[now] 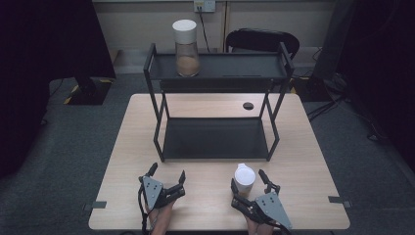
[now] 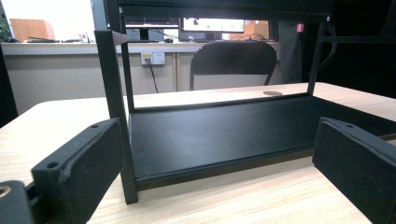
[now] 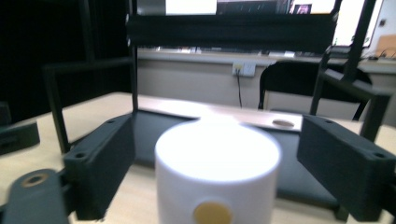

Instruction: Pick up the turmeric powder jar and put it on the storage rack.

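A black two-tier metal rack [image 1: 215, 138] stands mid-table. On its top shelf at the left sits a tall glass jar [image 1: 186, 48] with a white lid and brown powder in the bottom. A second white-lidded jar [image 1: 243, 179] stands on the table in front of the rack, between the spread jaws of my right gripper [image 1: 248, 179], which is open; the jaws do not touch the white lid [image 3: 217, 172]. My left gripper [image 1: 167, 173] rests open on the table near the rack's front left leg [image 2: 116, 121], holding nothing.
The lower shelf [image 2: 219, 135] of the rack is bare. A round cable hole [image 1: 248, 105] sits in the tabletop behind the rack. A dark chair [image 1: 262, 41] stands beyond the table's far edge. Bare wood lies left and right of the rack.
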Demonstrator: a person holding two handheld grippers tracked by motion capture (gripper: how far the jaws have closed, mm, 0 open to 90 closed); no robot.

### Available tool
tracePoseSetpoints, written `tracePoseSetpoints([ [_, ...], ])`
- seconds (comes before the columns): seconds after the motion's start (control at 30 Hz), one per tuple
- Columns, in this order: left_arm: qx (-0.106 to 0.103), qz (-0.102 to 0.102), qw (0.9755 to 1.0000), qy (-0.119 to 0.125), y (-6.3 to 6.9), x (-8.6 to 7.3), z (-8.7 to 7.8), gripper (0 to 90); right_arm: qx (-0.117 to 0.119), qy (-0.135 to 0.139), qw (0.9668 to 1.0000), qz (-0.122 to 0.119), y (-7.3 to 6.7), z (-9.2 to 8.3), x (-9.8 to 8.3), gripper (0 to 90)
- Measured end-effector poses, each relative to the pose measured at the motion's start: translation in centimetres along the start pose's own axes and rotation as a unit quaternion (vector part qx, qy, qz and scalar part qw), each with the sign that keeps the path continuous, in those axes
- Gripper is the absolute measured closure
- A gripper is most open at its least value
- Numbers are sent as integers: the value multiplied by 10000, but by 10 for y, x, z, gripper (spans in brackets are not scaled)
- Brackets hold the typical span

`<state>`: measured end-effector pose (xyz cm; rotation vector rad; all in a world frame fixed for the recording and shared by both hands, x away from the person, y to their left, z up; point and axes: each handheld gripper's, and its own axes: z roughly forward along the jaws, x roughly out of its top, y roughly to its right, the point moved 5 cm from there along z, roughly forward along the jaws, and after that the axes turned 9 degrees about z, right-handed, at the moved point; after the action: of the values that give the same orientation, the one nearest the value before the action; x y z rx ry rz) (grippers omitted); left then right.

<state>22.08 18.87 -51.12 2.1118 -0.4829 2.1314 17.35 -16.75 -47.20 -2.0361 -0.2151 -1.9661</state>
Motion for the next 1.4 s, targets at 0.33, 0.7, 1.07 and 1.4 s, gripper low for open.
tracePoseSetpoints([
  [0.33, -28, 15, 10000, 10, -1, 0, 0, 16, 98, -433, 9990, 100, 9, 4, -5, 204],
  [0.7, -58, 6, 10000, 18, -1, 0, 0, 15, 116, -756, 9969, 200, 12, 8, -7, 257],
  [1.07, -61, 12, 10000, 19, -1, 0, 0, 16, 90, -809, 9964, 221, 13, 10, -9, 292],
  [1.4, -44, 11, 10000, 13, -1, 0, 0, 19, 82, -783, 9967, 188, 12, 9, -10, 295],
])
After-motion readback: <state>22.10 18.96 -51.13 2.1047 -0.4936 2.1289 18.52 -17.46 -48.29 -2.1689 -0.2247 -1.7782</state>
